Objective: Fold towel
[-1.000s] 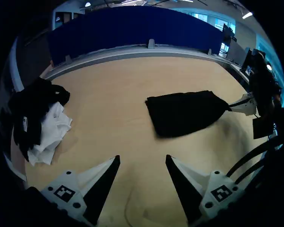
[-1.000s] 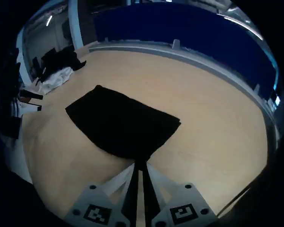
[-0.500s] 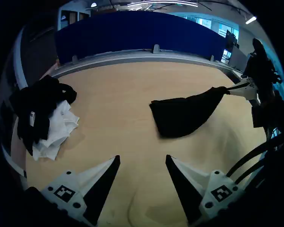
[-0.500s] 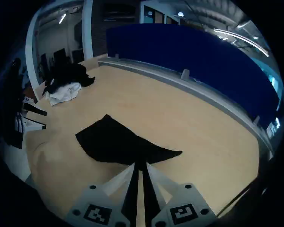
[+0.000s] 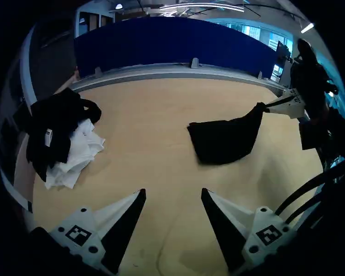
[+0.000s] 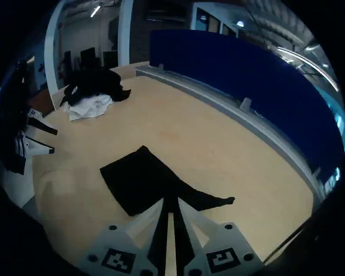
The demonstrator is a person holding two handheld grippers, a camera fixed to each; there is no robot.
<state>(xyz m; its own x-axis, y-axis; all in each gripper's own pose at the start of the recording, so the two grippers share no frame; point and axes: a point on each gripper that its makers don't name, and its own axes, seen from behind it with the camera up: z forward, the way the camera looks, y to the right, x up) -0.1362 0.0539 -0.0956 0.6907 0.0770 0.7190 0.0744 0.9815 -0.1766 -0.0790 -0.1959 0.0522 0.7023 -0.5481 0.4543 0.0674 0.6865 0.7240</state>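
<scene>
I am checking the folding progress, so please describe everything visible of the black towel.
The black towel is plain, dark, soft-looking cloth without visible pattern. Most of it lies flat on the light wooden table. One corner is raised off the table, pinched in the right tool, which is shut on it, so the cloth stretches up to a point there. Nothing else touches it.

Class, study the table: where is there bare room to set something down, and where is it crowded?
Bare: the wide stretch of table between the clothes pile and the black towel, and the strip between towel and blue divider. Crowded: the pile's corner, and the towel's end at the right gripper.
</scene>
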